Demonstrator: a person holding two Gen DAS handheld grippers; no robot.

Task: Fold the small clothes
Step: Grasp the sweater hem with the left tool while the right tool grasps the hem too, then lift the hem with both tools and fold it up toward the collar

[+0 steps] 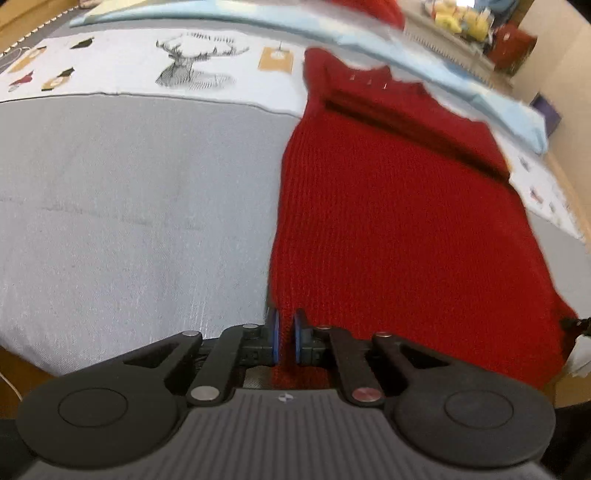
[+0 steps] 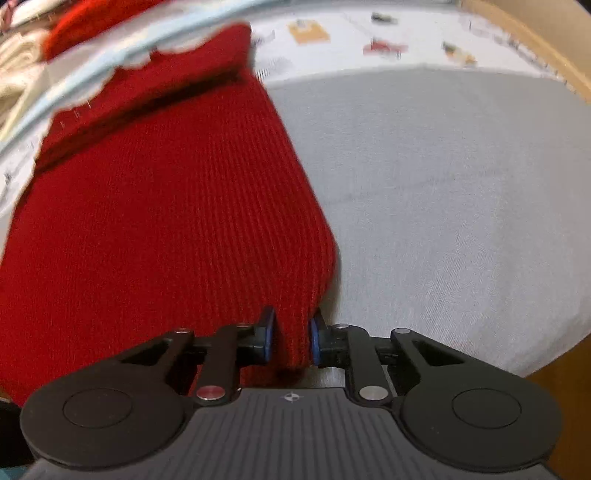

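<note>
A red knitted garment (image 1: pixel 388 206) lies stretched over the grey bed sheet (image 1: pixel 129 221), its far end folded over in a dark crease. My left gripper (image 1: pixel 286 338) is shut on its near left corner, with red knit pinched between the blue pads. In the right wrist view the same red garment (image 2: pixel 166 206) fills the left half. My right gripper (image 2: pixel 290 341) is shut on its near right corner, with a thick fold of knit between the pads. The near edge hangs over the sheet (image 2: pixel 443 184) between both grippers.
A white printed cloth with a deer drawing (image 1: pixel 184 62) lies across the far side of the bed. A light blue cloth (image 1: pixel 461 85) lies behind the garment. More red fabric (image 2: pixel 103 18) and cream cloth (image 2: pixel 18 66) sit at the back. The bed's wooden edge (image 2: pixel 554 48) runs along the right.
</note>
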